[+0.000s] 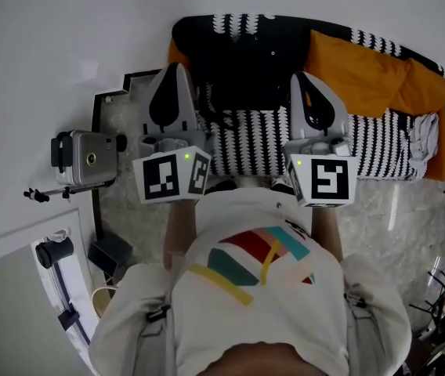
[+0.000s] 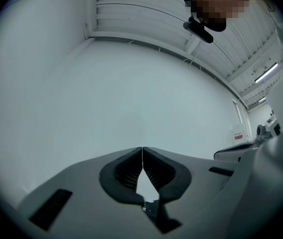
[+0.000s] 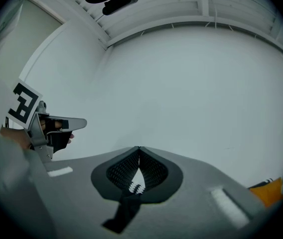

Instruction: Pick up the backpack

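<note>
A black backpack lies on a black-and-white patterned sofa against the white wall, its straps hanging over the front edge. In the head view it sits between my two grippers, which are held level above the sofa's front. My left gripper is at the backpack's left side, shut and empty. My right gripper is at its right side, also shut and empty. The left gripper view shows its closed jaws facing bare wall. In the right gripper view the closed jaws face the wall too, with the left gripper beside them.
Orange cushions lie on the sofa's right half, and a bit of one shows in the right gripper view. A silver device on a stand is at the left, with a black box on the speckled floor.
</note>
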### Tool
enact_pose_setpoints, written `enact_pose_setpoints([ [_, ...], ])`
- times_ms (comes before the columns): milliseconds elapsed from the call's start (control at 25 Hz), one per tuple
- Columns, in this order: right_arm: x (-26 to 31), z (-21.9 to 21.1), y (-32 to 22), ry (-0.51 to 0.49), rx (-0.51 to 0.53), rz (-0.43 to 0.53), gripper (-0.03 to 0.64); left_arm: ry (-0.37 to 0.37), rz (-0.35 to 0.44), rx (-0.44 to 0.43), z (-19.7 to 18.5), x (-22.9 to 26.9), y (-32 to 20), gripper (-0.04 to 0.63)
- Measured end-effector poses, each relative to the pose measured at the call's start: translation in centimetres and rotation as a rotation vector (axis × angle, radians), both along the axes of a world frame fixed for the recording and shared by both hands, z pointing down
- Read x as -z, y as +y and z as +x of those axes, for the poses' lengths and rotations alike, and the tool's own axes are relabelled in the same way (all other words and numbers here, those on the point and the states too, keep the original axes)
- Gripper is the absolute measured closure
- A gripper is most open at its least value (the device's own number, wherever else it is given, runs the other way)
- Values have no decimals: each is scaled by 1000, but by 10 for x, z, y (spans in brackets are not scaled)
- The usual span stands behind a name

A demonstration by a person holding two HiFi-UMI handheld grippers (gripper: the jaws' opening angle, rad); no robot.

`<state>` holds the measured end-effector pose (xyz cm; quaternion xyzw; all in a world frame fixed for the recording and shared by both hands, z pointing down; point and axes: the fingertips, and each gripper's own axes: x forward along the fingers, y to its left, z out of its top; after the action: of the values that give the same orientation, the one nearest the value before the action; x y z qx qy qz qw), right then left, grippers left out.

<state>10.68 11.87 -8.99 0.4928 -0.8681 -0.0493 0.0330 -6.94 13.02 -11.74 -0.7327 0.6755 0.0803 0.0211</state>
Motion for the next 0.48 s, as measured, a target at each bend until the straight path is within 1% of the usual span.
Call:
enact_pose_setpoints([
  [120,-1,1,-7,8,-13,2,612,3,-8,-8,-1,-4,-6,581],
  [280,-3,-8,-14,21,-6,6,612,2,-13,-19,-9,-8,-14,581],
  [400,-8,-10,-26,32,-8,2,612,-10,-23,-26,-15,-13,-29,581],
  [480,-17,-10,-39,44,-10,-11,612,-18,-44,-29,-18,-22,-42,581],
])
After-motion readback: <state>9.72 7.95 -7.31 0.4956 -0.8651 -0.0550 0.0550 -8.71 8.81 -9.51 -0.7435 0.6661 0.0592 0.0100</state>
